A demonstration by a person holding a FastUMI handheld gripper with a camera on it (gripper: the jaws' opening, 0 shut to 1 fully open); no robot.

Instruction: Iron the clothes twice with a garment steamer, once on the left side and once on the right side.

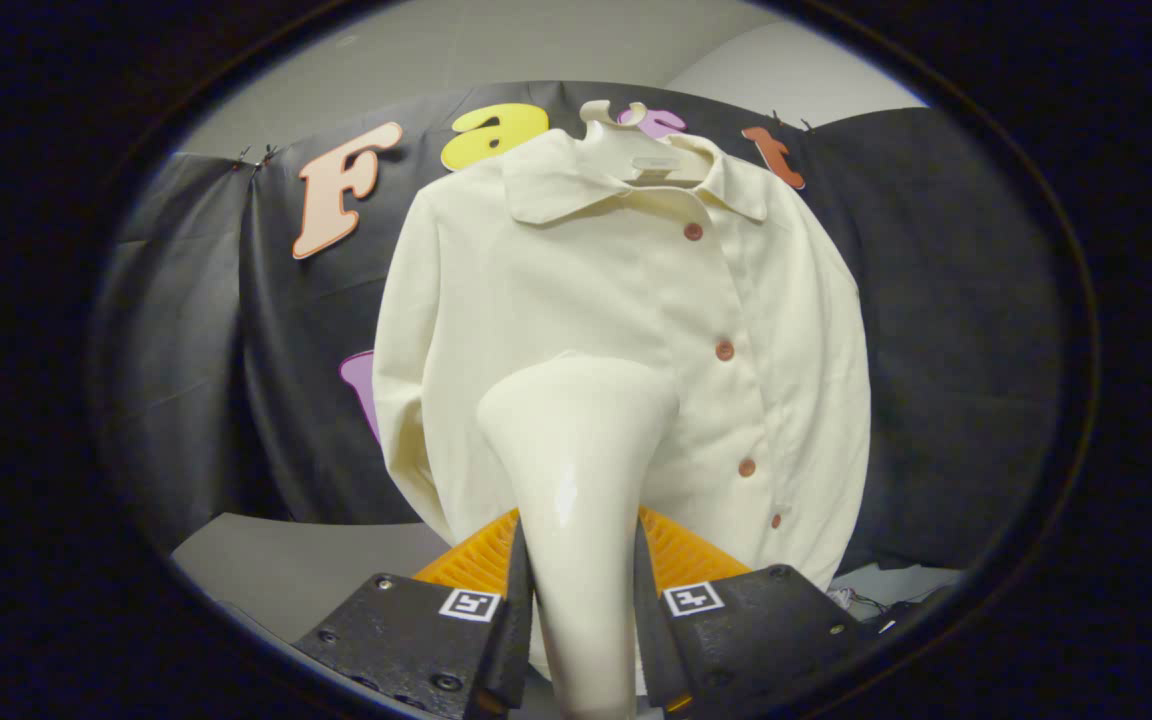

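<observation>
The gripper (581,590) sat at the bottom centre of the frame, its 2 fingers (516,610) clamped on the neck of the steamer (576,450), 1 on each side. The steamer was glossy, smooth plastic in cream, narrow where the fingers pressed it and flaring upward into a broad, rounded head. That head reached the middle of the frame, in front of the lower left of the shirt (626,330); whether it touched the cloth could not be told.

The shirt was pale cream, of a matte woven fabric with a soft, slightly creased surface. It hung upright on a pale plastic hanger (636,150) in the upper centre of the frame, collar folded flat, sleeves drooping at both sides. 4 small round reddish buttons (724,350) ran down its placket, right of the steamer head. A grey floor (296,570) lay at lower left.
</observation>
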